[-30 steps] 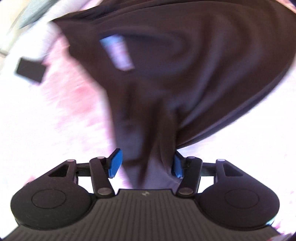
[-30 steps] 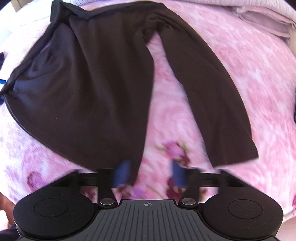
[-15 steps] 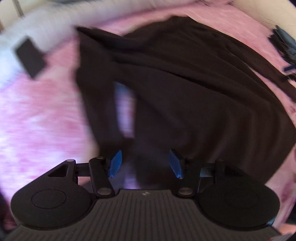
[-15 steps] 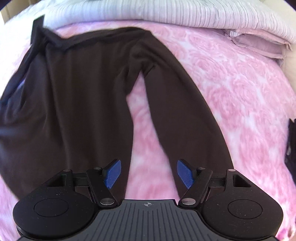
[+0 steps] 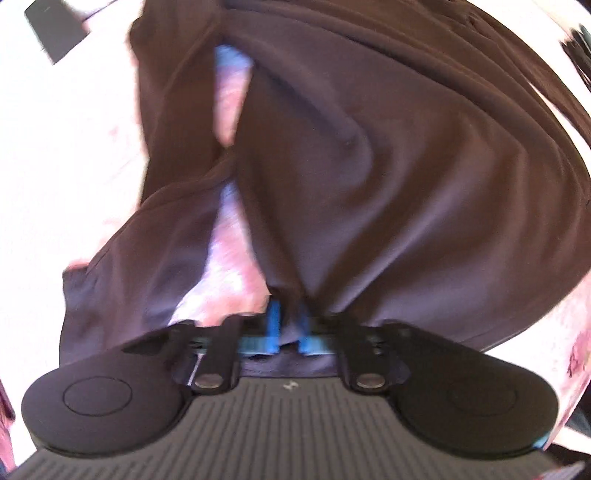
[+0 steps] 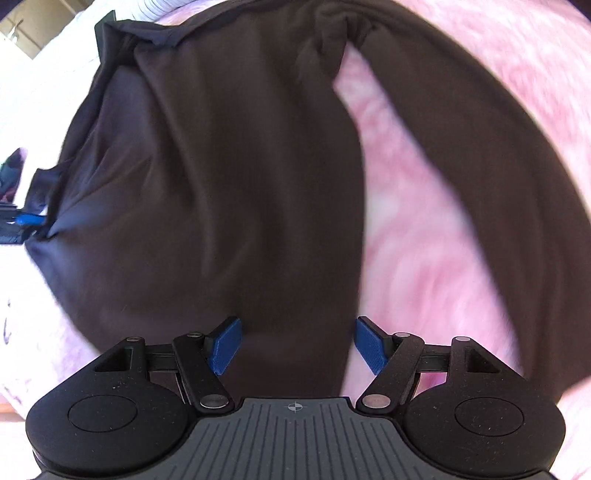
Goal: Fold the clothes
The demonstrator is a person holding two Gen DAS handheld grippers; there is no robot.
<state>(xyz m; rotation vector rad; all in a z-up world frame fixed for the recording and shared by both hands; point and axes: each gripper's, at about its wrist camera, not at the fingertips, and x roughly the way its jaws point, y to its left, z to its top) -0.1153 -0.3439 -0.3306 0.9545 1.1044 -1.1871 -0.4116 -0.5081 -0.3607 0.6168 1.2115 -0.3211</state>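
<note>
A dark brown long-sleeved top [image 6: 221,177] lies spread on a pink flowered bedspread [image 6: 413,221]. In the left wrist view the top [image 5: 388,166] fills most of the frame. My left gripper [image 5: 289,326] is shut on a bunched bit of its hem, with cloth pinched between the blue pads. Its blue tip also shows at the left edge of the right wrist view [image 6: 29,219]. My right gripper [image 6: 297,343] is open, its blue pads astride the top's lower right hem corner. One sleeve [image 6: 480,155] runs down the right.
A black flat object [image 5: 55,29] lies on the bedspread at the far left. A white ribbed blanket [image 6: 155,7] runs along the far edge of the bed. Dark items [image 5: 580,55] lie at the right edge.
My left gripper has closed on the top's hem; it was open half a second ago. My right gripper has moved in low over the lower right hem corner and stays open.
</note>
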